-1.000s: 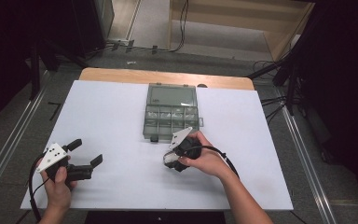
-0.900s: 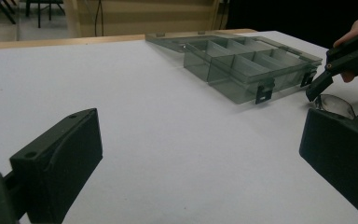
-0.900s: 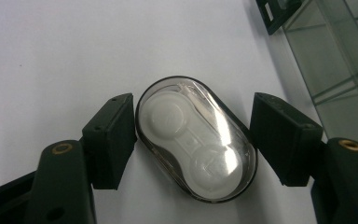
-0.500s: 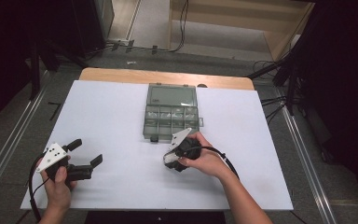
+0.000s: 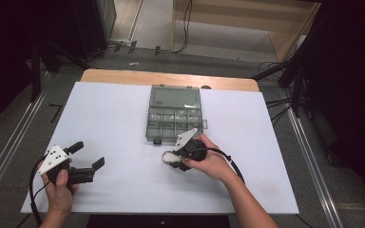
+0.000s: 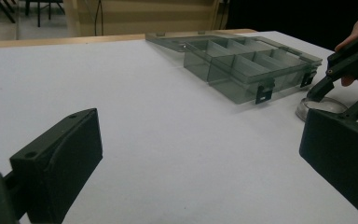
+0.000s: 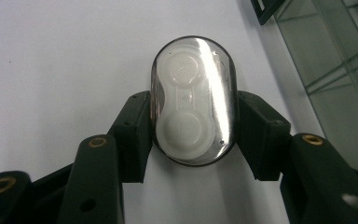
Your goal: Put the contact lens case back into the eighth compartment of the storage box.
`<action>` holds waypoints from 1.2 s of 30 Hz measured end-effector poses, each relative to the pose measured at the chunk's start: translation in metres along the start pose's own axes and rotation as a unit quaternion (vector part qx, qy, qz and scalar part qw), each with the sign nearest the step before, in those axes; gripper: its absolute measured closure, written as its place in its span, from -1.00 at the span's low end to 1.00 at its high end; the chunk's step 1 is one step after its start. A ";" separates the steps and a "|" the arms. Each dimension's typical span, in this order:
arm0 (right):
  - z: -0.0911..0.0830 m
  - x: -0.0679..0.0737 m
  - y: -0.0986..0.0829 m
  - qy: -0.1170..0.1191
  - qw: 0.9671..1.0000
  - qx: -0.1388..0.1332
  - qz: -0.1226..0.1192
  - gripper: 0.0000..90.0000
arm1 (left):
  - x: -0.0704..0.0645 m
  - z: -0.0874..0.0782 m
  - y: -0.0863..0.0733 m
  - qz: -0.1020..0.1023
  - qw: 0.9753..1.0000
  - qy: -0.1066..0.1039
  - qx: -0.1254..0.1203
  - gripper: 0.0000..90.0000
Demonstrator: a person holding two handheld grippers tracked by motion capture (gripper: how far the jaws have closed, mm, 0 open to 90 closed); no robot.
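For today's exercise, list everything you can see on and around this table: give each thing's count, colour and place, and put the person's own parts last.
Compartment box: one, clear smoky grey, lid open, centre of the table toward the far side.
Oval case: one, clear with a white two-well insert, lying on the table just in front of the box, between the right jaws.
Table: one, white top with a wooden far edge.
Cables: several, black, on the floor beyond and right of the table.
Left gripper: one, black, jaws open, near-left of the table.
Right gripper: one, black, jaws shut on the oval case.
Hands: two, one on each gripper.
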State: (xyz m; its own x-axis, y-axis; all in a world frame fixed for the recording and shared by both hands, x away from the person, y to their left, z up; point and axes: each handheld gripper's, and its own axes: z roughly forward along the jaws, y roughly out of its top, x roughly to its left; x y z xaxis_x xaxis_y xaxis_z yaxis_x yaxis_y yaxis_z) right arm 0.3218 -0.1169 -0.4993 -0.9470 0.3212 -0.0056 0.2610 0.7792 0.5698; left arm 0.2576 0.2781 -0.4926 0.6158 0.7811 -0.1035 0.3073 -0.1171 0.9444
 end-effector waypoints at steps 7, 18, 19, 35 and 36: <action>0.000 0.001 0.000 -0.001 1.000 0.001 0.002 0.04 | 0.000 0.000 0.000 0.000 1.000 0.000 0.000 -1.00; -0.009 -0.002 0.001 -0.010 1.000 -0.017 0.012 0.04 | 0.000 0.000 0.000 0.001 1.000 0.000 0.000 -1.00; -0.009 -0.002 0.001 -0.011 1.000 -0.019 0.014 0.04 | 0.000 0.000 0.000 0.001 1.000 0.000 0.000 -1.00; -0.024 -0.007 0.004 -0.016 0.999 -0.034 0.021 0.04 | 0.000 0.000 0.000 0.001 1.000 0.000 0.000 -1.00; -0.025 -0.008 0.004 -0.017 0.999 -0.035 0.020 0.04 | 0.000 0.000 0.000 0.001 1.000 0.000 0.000 -1.00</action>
State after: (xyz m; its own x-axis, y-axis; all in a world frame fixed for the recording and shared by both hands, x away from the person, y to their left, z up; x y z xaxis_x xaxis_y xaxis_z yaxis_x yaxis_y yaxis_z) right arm 0.3257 -0.1295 -0.4761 -0.9289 0.3704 -0.0082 0.2839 0.7260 0.6263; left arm 0.2575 0.2779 -0.4926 0.6159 0.7813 -0.1009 0.3051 -0.1185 0.9449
